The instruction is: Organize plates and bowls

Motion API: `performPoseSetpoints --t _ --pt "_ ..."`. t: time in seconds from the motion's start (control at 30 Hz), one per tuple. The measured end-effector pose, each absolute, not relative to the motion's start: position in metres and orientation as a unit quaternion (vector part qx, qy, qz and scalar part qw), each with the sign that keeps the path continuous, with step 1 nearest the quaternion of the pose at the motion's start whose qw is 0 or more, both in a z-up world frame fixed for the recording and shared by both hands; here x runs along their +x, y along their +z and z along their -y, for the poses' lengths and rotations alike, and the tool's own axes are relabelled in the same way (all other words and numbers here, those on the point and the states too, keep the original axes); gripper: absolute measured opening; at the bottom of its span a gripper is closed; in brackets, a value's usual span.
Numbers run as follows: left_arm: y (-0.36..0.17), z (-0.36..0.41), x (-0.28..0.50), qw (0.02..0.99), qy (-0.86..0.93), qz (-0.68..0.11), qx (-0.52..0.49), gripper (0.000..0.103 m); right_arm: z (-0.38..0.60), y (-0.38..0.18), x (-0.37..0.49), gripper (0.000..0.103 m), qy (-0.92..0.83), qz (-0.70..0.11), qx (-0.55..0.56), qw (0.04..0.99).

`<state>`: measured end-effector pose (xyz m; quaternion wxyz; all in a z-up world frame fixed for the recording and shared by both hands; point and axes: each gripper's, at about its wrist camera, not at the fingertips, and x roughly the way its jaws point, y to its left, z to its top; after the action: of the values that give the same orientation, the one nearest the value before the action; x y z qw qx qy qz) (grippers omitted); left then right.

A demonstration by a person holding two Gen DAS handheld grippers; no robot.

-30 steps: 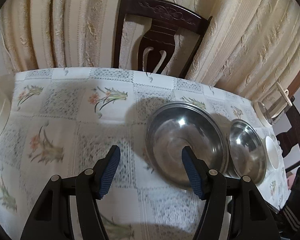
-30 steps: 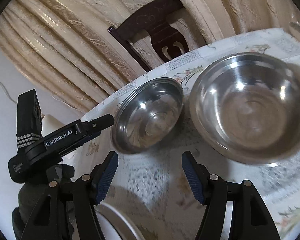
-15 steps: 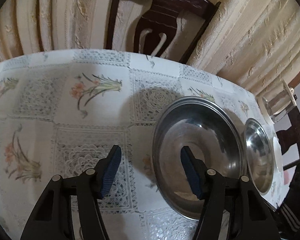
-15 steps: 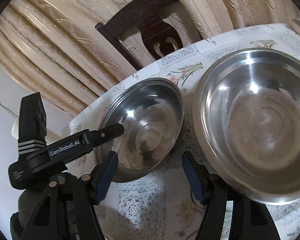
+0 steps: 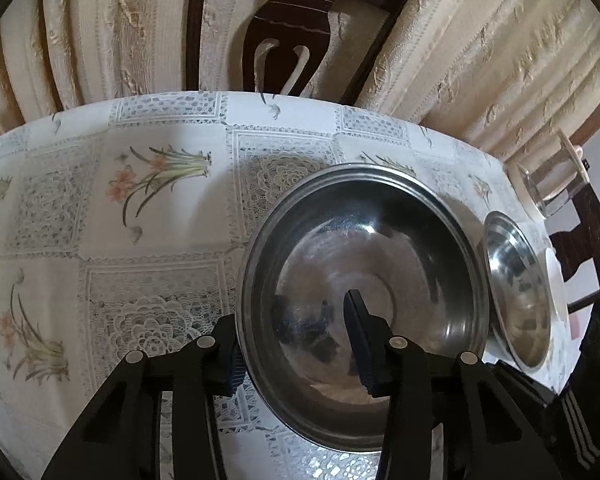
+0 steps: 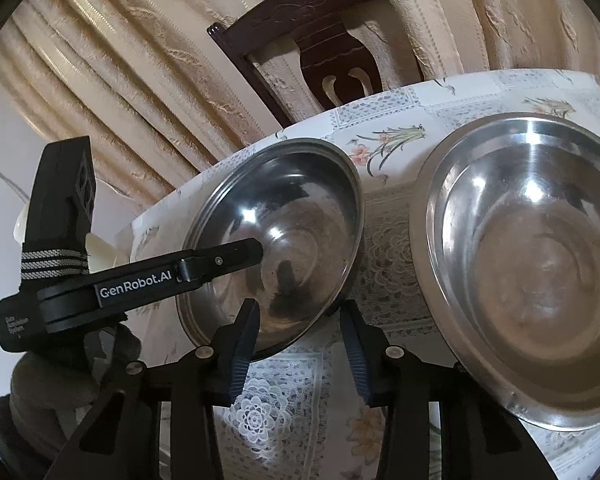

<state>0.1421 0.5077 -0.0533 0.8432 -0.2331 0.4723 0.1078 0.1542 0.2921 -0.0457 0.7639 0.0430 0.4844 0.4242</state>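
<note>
Our left gripper [image 5: 296, 348] straddles the near rim of the big bowl [image 5: 364, 276], one finger inside the bowl and the other outside under the rim; the jaws are narrowed around that wall, though we cannot tell whether they pinch it yet. The bowl sits on the flowered tablecloth [image 5: 100, 216], with bare cloth wide to its left and beyond it up to the far table edge.

Our right gripper [image 6: 298, 340] is wide, its fingers to either side of the same bowl's near rim [image 6: 284, 344], with the left gripper's arm reaching into the bowl from the other side. The second steel bowl [image 6: 532, 264] lies just beside it to the right, their rims nearly touching, so there is little room between them.

A dark chair [image 5: 300, 28] and curtains [image 5: 500, 64] close the far side; a glass jar [image 5: 552, 184] stands near the table's right corner.

A second ago both grippers hung short of the bowls; they have since closed in on the big bowl's rim.
</note>
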Motion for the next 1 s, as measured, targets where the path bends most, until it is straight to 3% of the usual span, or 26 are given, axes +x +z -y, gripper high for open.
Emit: performPoseSetpoints --t 1.0 --pt "0.015 -0.441 0.121 0.877 0.095 -0.439 -0.17 0.039 -0.227 0.004 0.15 0.045 0.434 -0.424 0.09 0.79"
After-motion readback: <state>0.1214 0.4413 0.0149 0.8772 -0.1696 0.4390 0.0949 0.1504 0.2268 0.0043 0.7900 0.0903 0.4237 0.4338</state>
